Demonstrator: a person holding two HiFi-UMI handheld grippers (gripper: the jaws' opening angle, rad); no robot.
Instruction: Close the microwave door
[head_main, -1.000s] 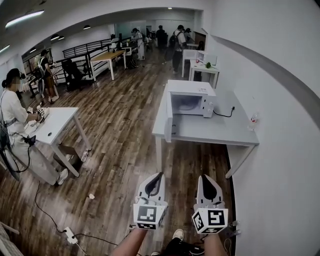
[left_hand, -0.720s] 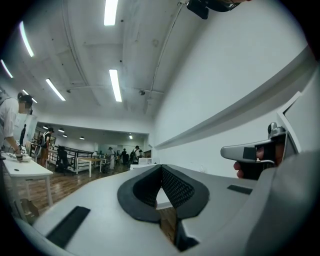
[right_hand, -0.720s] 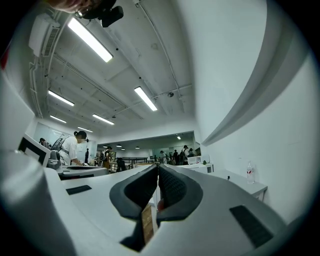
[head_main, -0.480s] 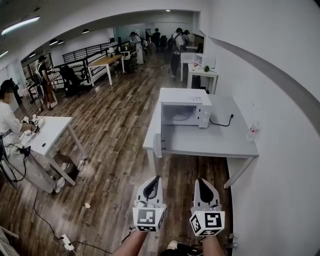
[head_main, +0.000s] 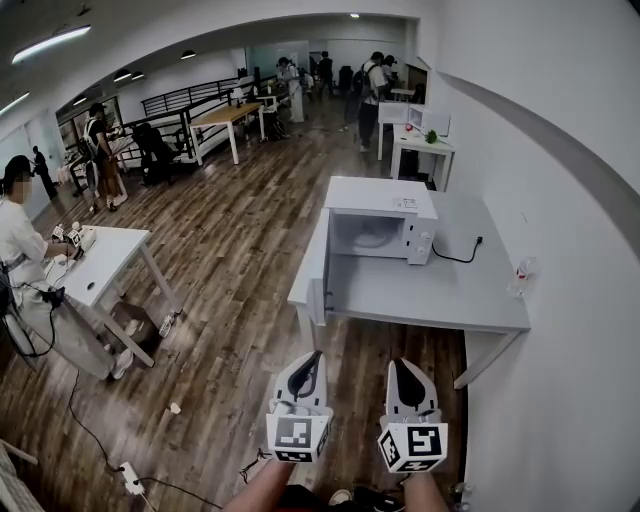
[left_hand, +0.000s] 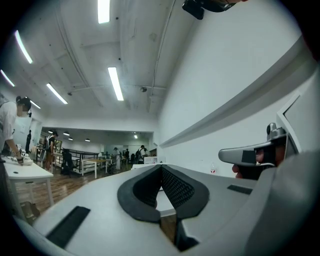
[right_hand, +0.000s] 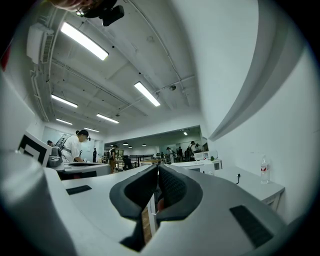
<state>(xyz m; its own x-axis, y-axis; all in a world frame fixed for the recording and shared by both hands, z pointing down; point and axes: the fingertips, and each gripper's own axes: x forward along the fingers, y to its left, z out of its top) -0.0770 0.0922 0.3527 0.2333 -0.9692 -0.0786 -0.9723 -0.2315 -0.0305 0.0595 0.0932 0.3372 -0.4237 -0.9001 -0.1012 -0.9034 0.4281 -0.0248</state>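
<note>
Jaws together, microwave door (head_main: 320, 272) open ahead

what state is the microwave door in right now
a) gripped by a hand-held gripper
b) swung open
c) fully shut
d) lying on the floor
b: the microwave shows its open cavity, and its door stands swung out from its left side, with neither hand-held gripper near it.

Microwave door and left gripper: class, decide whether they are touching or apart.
Apart. The head view shows wooden floor between the left gripper and the open microwave door.
</note>
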